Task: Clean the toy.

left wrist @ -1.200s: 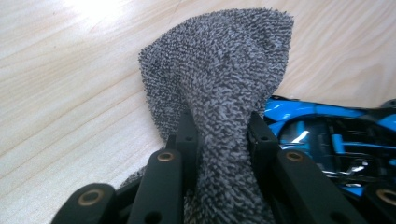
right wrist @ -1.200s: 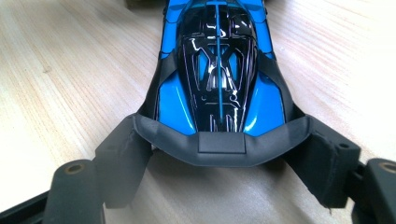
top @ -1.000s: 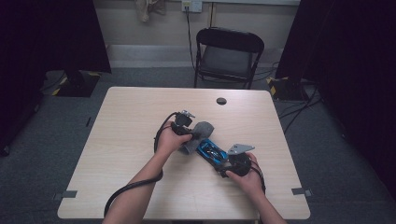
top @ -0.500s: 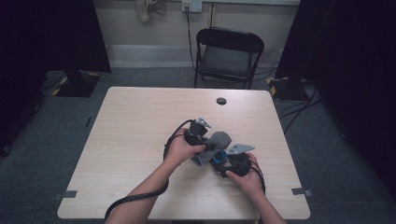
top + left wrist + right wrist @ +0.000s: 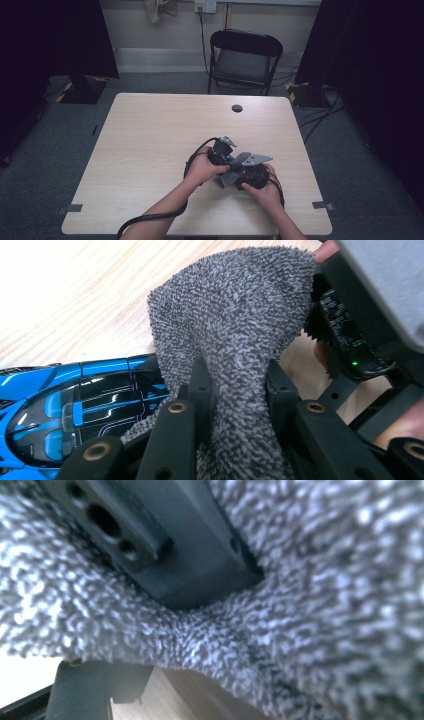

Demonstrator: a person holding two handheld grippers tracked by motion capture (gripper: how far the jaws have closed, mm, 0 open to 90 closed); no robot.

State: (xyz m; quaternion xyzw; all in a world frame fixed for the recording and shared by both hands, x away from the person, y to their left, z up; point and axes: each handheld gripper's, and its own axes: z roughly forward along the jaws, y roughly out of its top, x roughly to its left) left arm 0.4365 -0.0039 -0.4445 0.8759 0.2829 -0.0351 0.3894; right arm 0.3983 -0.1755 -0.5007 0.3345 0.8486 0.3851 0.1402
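A blue and black toy car [image 5: 75,400] lies low at the left of the left gripper view, partly under a grey fluffy cloth [image 5: 235,315]. My left gripper [image 5: 240,385] is shut on that cloth, which bulges out between its jaws. From above, the left gripper [image 5: 226,159] presses against my right gripper [image 5: 241,175] at the middle right of the table [image 5: 150,140]. A sliver of the car [image 5: 230,159] peeks out there. The right gripper stands wide around the car's far end, mostly hidden by the cloth [image 5: 300,605].
A round black cap [image 5: 237,108] lies near the table's far edge. A black folding chair [image 5: 245,60] stands behind the table. The left gripper's cable [image 5: 150,218] trails off the front edge.
My left gripper has slid to the right with the cloth, along the car, up against the right gripper. The car, plain to see a second ago, is now mostly covered. The right hand has stayed put.
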